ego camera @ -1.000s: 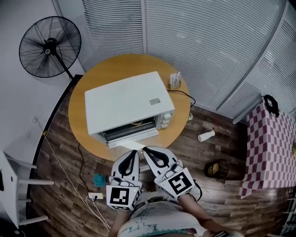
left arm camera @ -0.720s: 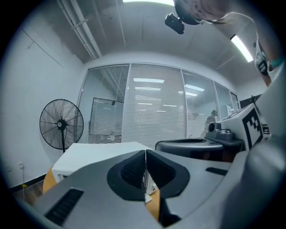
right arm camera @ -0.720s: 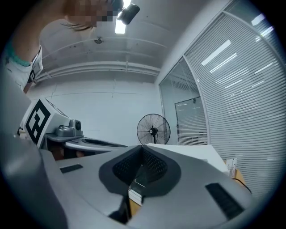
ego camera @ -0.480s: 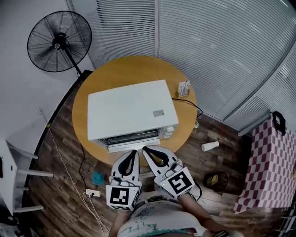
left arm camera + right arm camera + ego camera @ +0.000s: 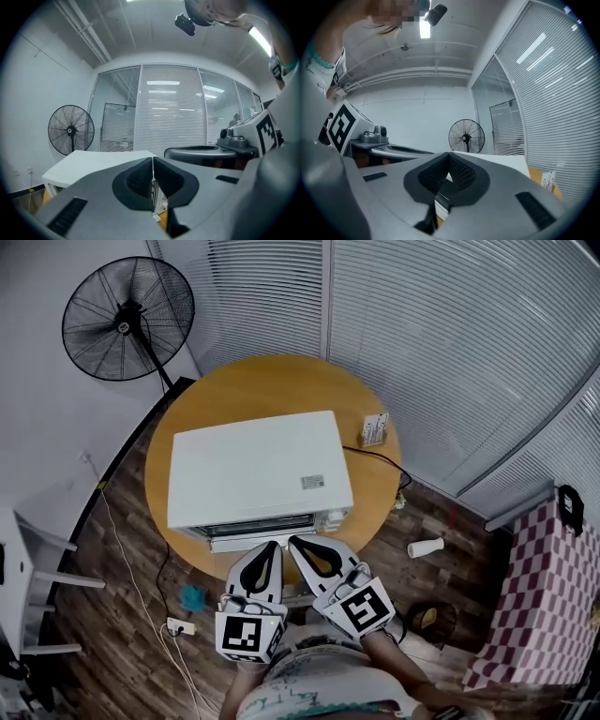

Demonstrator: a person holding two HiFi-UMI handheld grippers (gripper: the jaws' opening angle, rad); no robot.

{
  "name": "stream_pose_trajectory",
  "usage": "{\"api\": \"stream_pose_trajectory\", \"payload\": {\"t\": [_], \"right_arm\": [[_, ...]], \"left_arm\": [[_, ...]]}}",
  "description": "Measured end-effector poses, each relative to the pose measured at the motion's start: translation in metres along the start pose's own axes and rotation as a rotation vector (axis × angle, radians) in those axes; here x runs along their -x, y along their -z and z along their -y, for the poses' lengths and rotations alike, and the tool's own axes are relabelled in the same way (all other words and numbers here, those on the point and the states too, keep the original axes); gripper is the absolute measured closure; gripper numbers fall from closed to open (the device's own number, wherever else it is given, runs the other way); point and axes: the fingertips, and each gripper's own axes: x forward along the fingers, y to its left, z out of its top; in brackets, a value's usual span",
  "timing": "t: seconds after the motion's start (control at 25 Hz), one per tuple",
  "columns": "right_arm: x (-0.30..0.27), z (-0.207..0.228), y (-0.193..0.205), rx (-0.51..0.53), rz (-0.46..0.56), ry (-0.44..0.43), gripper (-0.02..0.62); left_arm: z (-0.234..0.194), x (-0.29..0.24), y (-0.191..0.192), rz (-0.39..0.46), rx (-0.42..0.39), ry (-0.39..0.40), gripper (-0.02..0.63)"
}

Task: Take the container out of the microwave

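Near: L gripper point(image 5: 272, 547) & R gripper point(image 5: 294, 542) side by side, both w/ jaws clenched on nothing, tips at near edge of round table point(image 5: 272, 381). Mid: white microwave point(image 5: 258, 470) on table, front twd grippers; container not visible, position unclear. Far: fan point(image 5: 128, 320), blinds point(image 5: 422, 334).

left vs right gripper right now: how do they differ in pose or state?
Pose: the left gripper points almost straight at the microwave; the right gripper slants in from the right, so the tips nearly meet. Marker cubes: the left gripper's cube sits almost square in the head view, the right gripper's cube is turned diagonally. Shared: both shut, empty, just short of the microwave's front.
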Motion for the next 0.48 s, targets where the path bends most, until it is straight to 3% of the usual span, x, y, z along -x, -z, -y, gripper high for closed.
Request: {"api": "stream_pose_trajectory", "payload": {"t": [0.48], "right_arm": [[-0.018, 0.021, 0.005, 0.020, -0.015, 0.004, 0.603]], "left_arm": [[-0.012, -0.018, -0.006, 0.004, -0.001, 0.003, 0.591]]}}
